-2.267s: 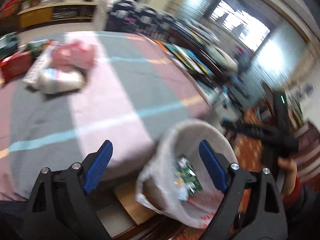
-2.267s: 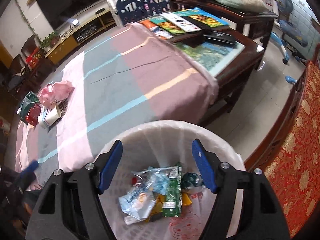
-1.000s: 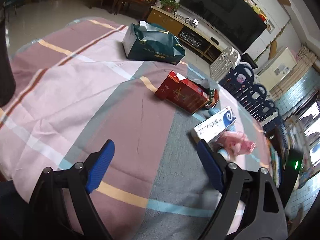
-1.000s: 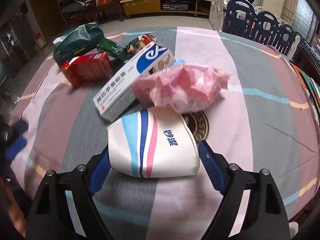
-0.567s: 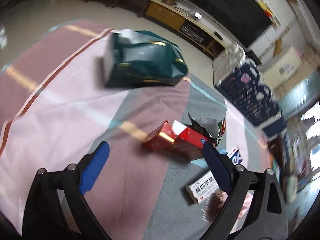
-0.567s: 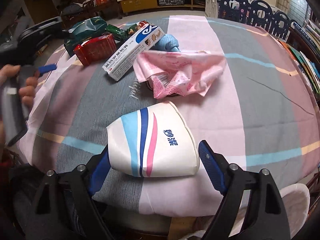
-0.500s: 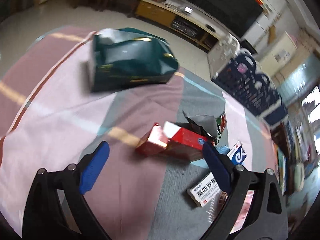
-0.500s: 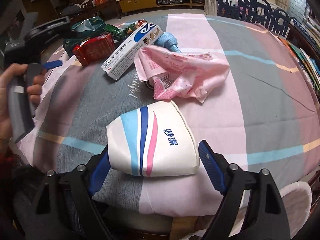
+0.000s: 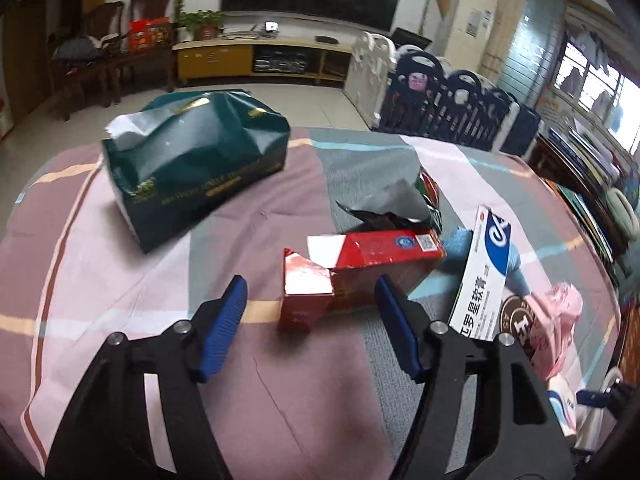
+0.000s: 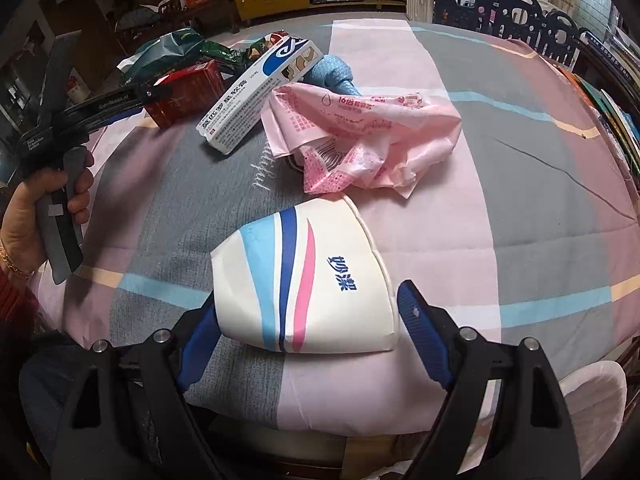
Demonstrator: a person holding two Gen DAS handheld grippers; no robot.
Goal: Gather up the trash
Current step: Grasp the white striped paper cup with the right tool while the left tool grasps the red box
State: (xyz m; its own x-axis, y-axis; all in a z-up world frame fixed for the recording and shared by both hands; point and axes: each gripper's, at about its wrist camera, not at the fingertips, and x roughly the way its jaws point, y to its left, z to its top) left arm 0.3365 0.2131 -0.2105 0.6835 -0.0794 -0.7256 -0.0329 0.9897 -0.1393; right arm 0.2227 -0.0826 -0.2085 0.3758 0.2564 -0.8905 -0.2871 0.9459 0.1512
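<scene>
Left gripper (image 9: 310,300) spread and just narrowing, red carton (image 9: 360,268) framed but ungripped, right gripper (image 10: 306,320) spread around paper bowl (image 10: 304,280), contact not discernible

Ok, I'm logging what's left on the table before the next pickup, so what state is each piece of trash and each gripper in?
Paper bowl: on its side, between the right gripper's open jaws.
Red carton: torn open, lying flat.
Green bag: crumpled, top open.
Ointment box: closed, lying flat.
Pink wrapper: crumpled, empty-looking.
Left gripper: open, just been closing, jaws in front of the red carton.
Right gripper: open.
</scene>
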